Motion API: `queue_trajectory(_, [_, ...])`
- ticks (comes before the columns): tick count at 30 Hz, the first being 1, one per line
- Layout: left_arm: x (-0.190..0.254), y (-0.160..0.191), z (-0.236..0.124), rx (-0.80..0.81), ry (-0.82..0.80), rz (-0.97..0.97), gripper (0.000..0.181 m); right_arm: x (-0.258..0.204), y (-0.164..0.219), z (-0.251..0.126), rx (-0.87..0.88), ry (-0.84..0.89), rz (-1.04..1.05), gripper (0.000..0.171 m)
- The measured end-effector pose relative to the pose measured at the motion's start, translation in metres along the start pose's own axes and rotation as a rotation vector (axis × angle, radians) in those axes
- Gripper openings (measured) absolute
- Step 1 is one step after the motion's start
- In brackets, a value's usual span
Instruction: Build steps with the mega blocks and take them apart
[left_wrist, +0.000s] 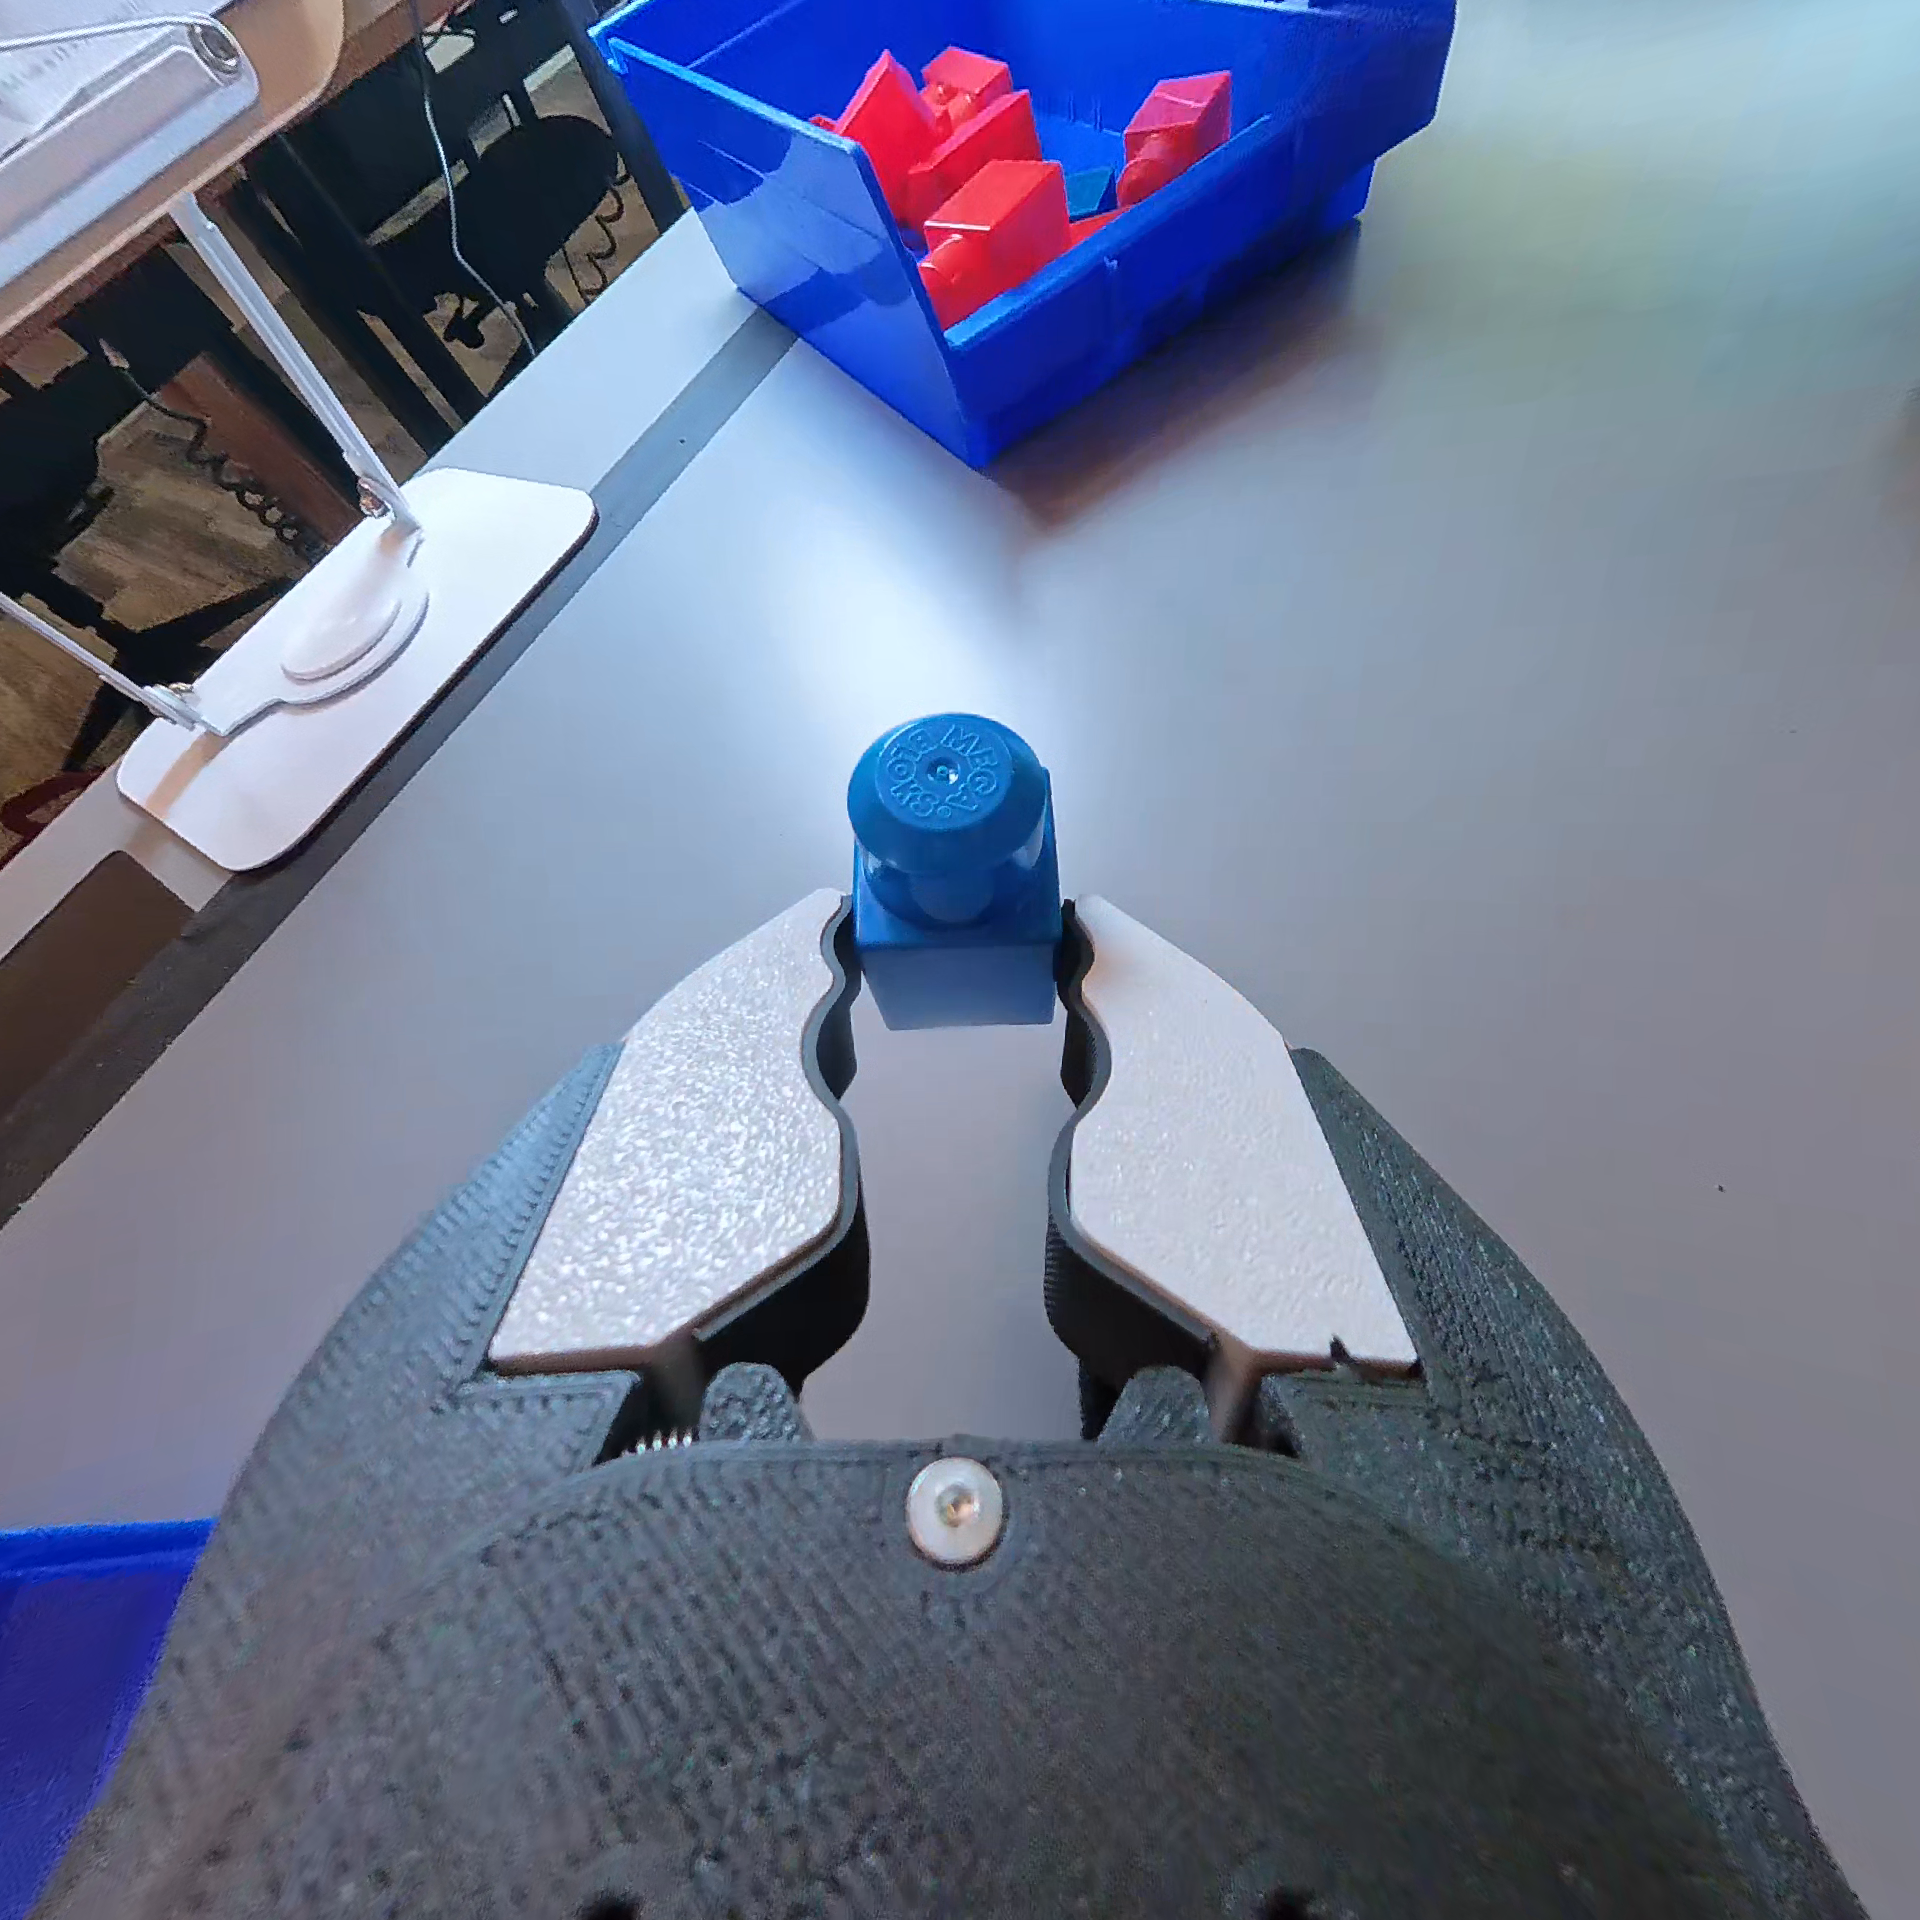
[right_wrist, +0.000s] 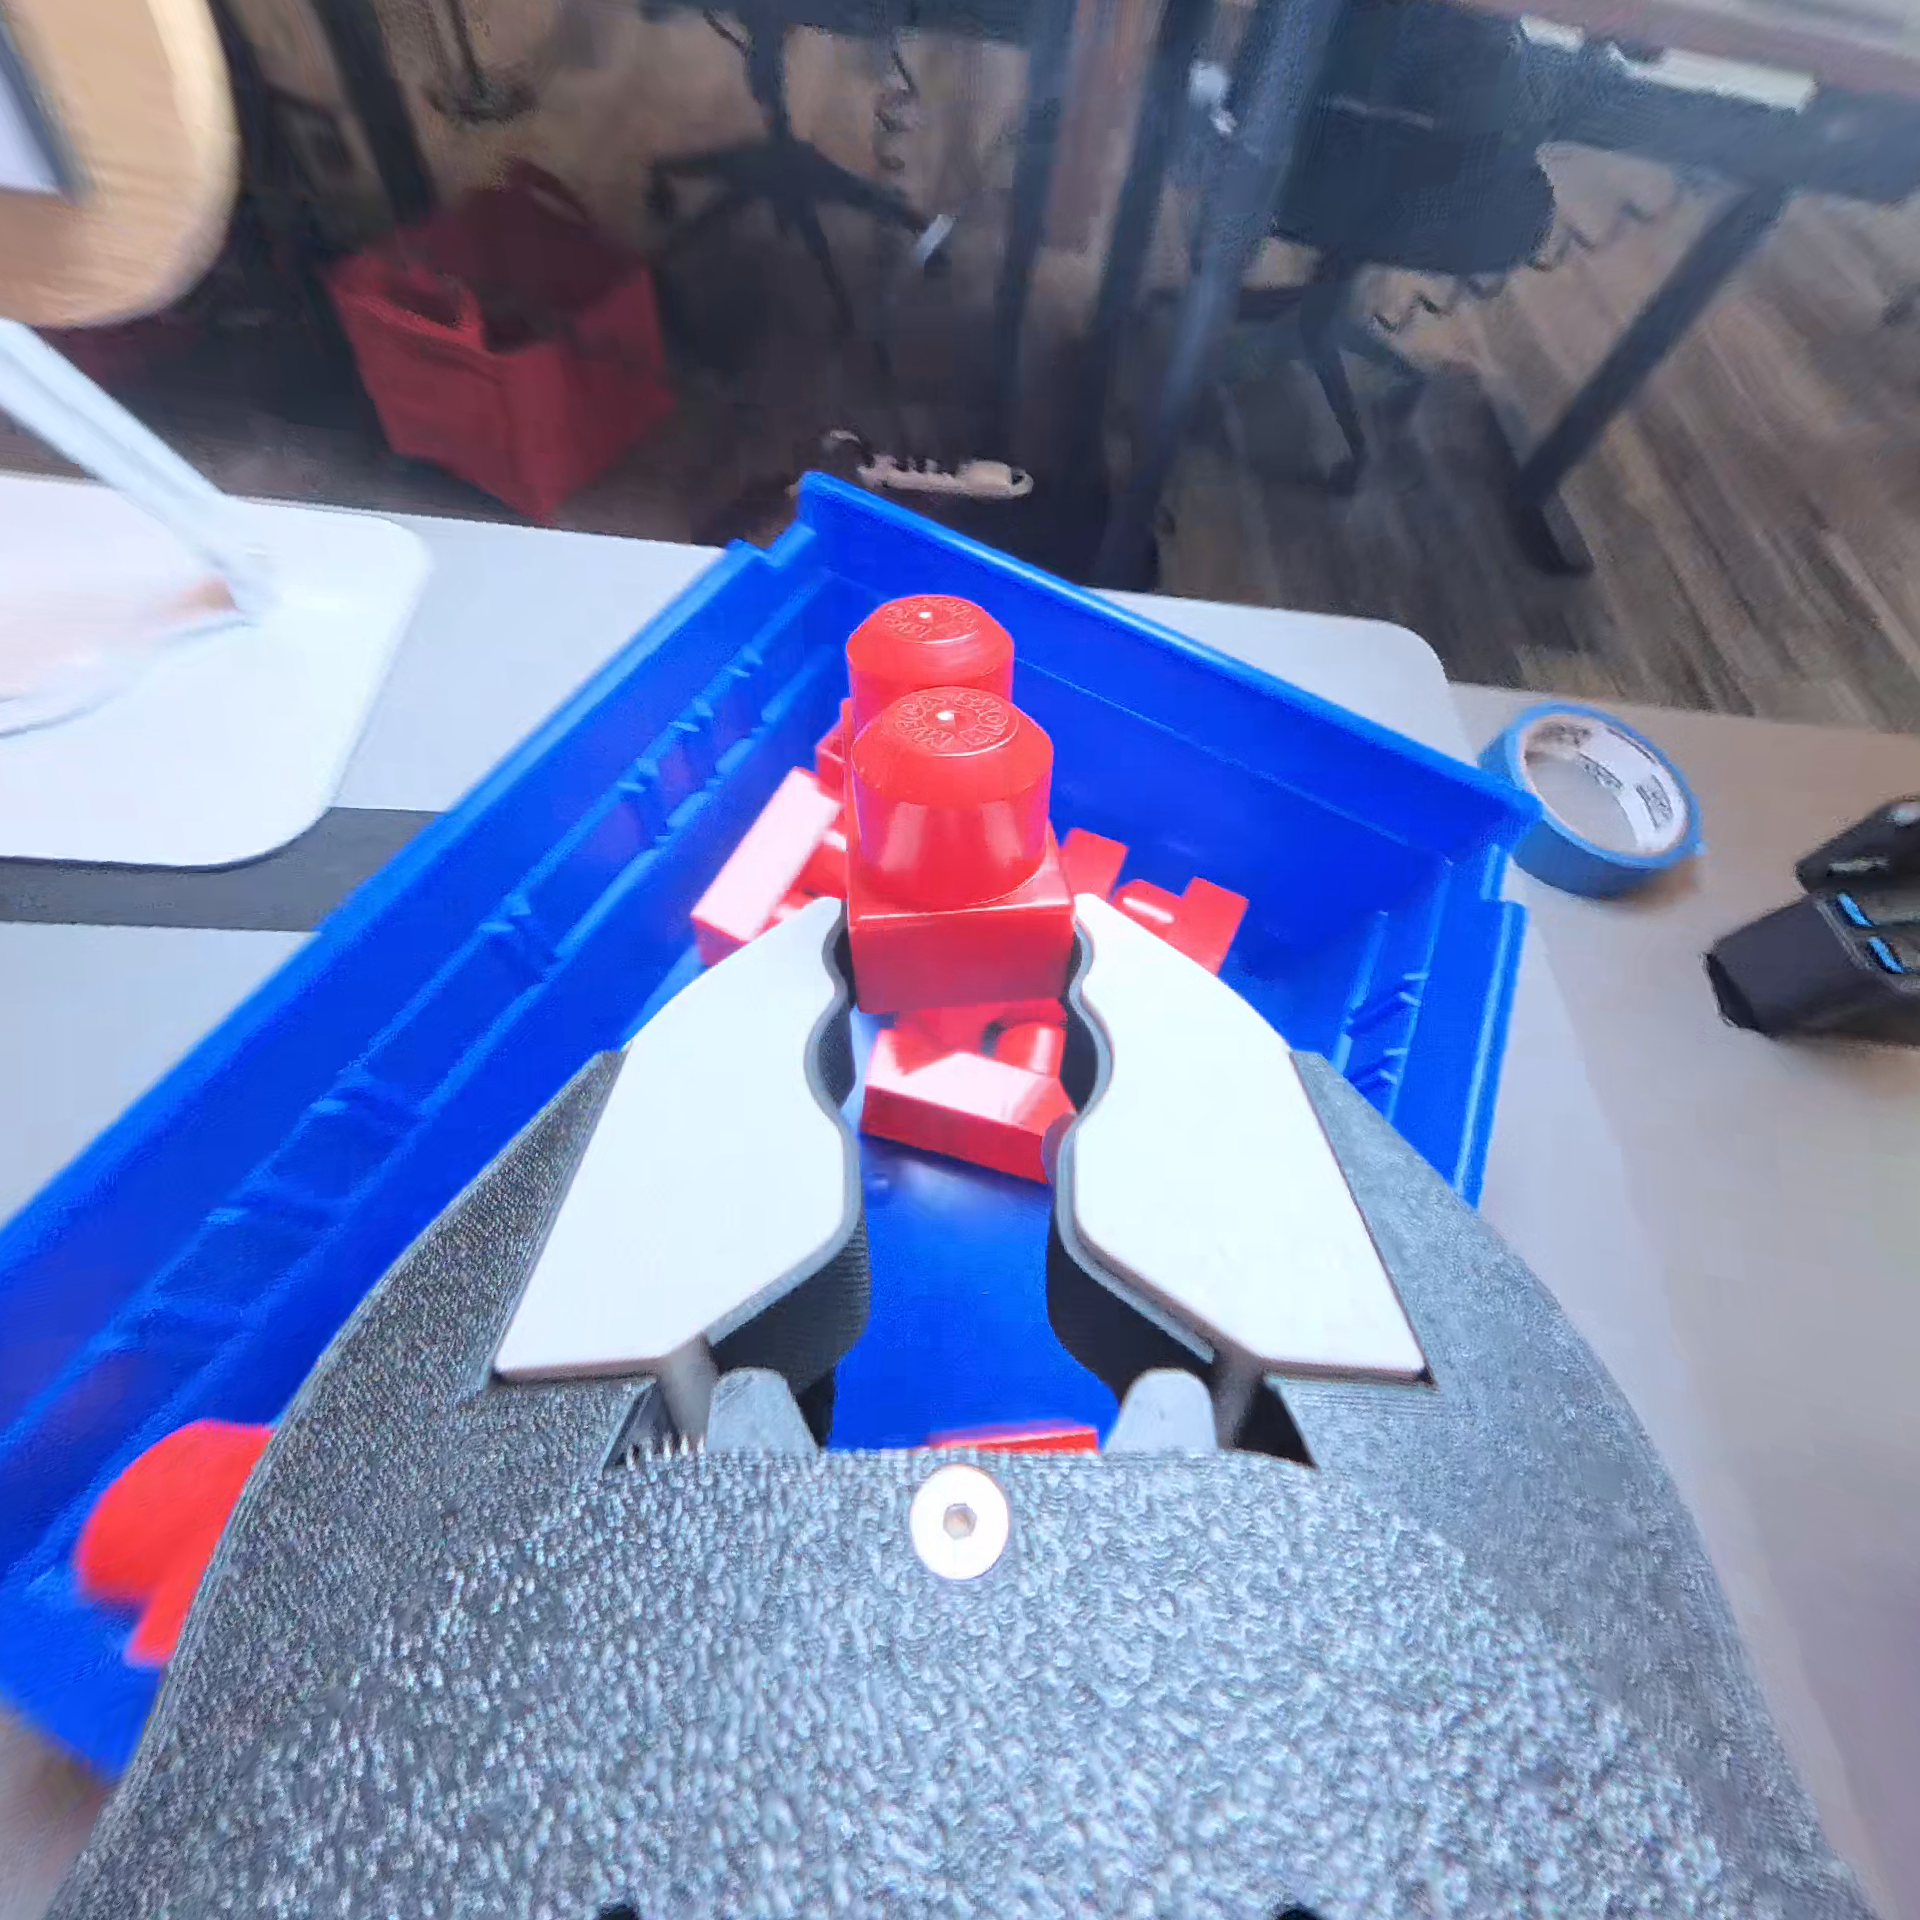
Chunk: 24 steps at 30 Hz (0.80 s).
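In the left wrist view my left gripper (left_wrist: 956, 935) is shut on a small blue block (left_wrist: 951, 883) with one round stud, held over the grey table (left_wrist: 1455, 831). A blue bin (left_wrist: 831, 239) with several red blocks (left_wrist: 997, 229) stands at the back. In the right wrist view my right gripper (right_wrist: 958, 951) is shut on a red two-stud block (right_wrist: 951, 831), held above the blue bin (right_wrist: 468, 987). More loose red blocks (right_wrist: 966, 1101) lie in the bin below it.
A white lamp base (left_wrist: 343, 665) stands at the table's left edge, also in the right wrist view (right_wrist: 208, 675). A roll of blue tape (right_wrist: 1595, 795) and a black device (right_wrist: 1829, 956) lie right of the bin. Another blue bin corner (left_wrist: 83, 1662) shows at lower left. My right fingertips sit around 40 centimeters from my left ones.
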<state>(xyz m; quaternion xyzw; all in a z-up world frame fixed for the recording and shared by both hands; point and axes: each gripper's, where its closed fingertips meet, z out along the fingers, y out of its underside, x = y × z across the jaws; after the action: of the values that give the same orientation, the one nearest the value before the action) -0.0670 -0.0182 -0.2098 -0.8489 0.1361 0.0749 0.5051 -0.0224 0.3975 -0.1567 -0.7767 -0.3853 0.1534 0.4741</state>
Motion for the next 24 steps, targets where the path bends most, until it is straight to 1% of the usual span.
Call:
queue_trajectory(5, [0.001,0.002,0.003,-0.001,0.005,0.003,0.037,0.048,0.029,0.036,-0.148,0.217,0.019,0.037])
queue_trajectory(8, [0.004,0.005,0.004,-0.006,0.015,-0.005,0.037,0.056,0.044,0.045,-0.219,0.248,0.013,0.037])
queue_trajectory(9, [0.004,0.006,0.004,-0.009,0.018,-0.010,0.037,0.057,0.041,0.043,-0.206,0.268,-0.004,0.038])
queue_trajectory(10, [0.005,0.006,0.005,-0.011,0.017,-0.014,0.037,0.055,0.035,0.041,-0.178,0.274,-0.037,0.045])
queue_trajectory(12, [0.006,0.004,0.005,-0.005,0.021,-0.021,0.037,0.037,0.012,0.030,-0.060,0.239,-0.142,0.049])
queue_trajectory(14, [0.009,0.003,0.005,0.004,0.028,-0.018,0.037,-0.011,-0.021,0.002,0.152,0.066,-0.246,0.051])
queue_trajectory(15, [0.010,0.002,0.005,0.008,0.030,-0.012,0.037,-0.044,-0.034,-0.022,0.268,-0.061,-0.310,0.050])
queue_trajectory(16, [0.012,0.001,0.005,0.015,0.035,-0.005,0.037,-0.086,-0.039,-0.053,0.363,-0.246,-0.394,0.047])
queue_trajectory(17, [0.015,-0.001,0.005,0.026,0.042,0.003,0.037,-0.129,-0.032,-0.089,0.424,-0.458,-0.489,0.046])
queue_trajectory(18, [0.017,-0.003,0.004,0.033,0.046,0.009,0.037,-0.165,-0.017,-0.125,0.452,-0.639,-0.571,0.046])
queue_trajectory(19, [0.021,-0.006,0.004,0.038,0.056,0.016,0.037,-0.196,0.007,-0.160,0.431,-0.817,-0.656,0.046])
queue_trajectory(20, [0.024,-0.008,0.003,0.045,0.063,0.026,0.037,-0.220,0.032,-0.190,0.385,-0.959,-0.733,0.047])
queue_trajectory(21, [0.028,-0.010,0.003,0.049,0.066,0.039,0.037,-0.239,0.055,-0.216,0.353,-1.053,-0.802,0.049])
queue_trajectory(22, [0.032,-0.011,0.003,0.046,0.072,0.055,0.037,-0.254,0.073,-0.237,0.350,-1.105,-0.861,0.049])
queue_trajectory(24, [0.042,-0.014,0.003,0.047,0.078,0.096,0.037,-0.281,0.103,-0.264,0.355,-1.161,-0.957,0.050])
